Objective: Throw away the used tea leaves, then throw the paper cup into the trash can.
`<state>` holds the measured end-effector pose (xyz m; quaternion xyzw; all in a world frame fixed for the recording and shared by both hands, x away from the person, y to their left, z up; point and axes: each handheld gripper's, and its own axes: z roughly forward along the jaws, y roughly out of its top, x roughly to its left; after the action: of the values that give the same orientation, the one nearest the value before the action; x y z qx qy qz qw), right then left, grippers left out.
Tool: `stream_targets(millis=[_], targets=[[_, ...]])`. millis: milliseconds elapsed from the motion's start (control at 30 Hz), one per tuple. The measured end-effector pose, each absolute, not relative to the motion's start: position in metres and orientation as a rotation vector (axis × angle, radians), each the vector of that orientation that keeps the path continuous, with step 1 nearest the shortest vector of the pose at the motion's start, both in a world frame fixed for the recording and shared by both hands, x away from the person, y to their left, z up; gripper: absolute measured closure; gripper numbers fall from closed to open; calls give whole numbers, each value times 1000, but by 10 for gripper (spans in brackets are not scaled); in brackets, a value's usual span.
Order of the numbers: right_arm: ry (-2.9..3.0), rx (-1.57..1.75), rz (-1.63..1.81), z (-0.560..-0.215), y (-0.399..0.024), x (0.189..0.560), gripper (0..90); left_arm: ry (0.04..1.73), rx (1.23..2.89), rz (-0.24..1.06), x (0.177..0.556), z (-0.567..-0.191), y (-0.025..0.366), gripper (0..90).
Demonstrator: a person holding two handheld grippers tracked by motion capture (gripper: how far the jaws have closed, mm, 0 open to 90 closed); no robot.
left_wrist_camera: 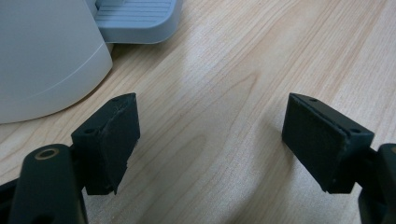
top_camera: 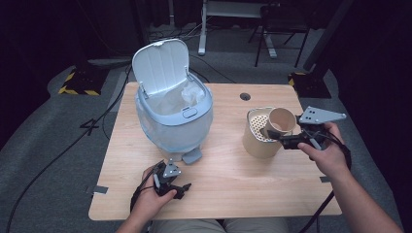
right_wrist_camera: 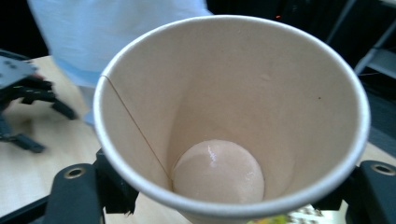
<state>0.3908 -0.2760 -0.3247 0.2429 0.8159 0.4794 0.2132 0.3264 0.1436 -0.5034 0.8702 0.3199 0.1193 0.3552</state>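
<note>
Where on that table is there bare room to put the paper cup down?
Bare wood lies along the near edge between the left tool and the right tool, and on the table behind the beige container. It is crowded around the bin.

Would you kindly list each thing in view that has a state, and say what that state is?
Pedal bin: upright, bag-lined.
Bin lid: up, open.
Foot pedal: on the table, not touched by the tongs.
Paper cup: empty, tilted on its side, gripped.
Perforated tan container: upright on the table.
Left tongs: open, empty, just over the table.
Right tongs: shut on the paper cup.
</note>
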Motion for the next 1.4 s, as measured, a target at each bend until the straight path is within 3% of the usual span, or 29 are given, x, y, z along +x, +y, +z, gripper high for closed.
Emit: stream_targets(millis=[333,800,1400], targets=[[2311,630,1423,-318,-247,382,278,825,2254,310,327,-503,144,198],[2372,555,1453,-282,-181,415,277,836,2254,307,328,-503,141,191],[2353,573,1477,-259,-137,461,274,835,2250,309,328,-503,141,190]])
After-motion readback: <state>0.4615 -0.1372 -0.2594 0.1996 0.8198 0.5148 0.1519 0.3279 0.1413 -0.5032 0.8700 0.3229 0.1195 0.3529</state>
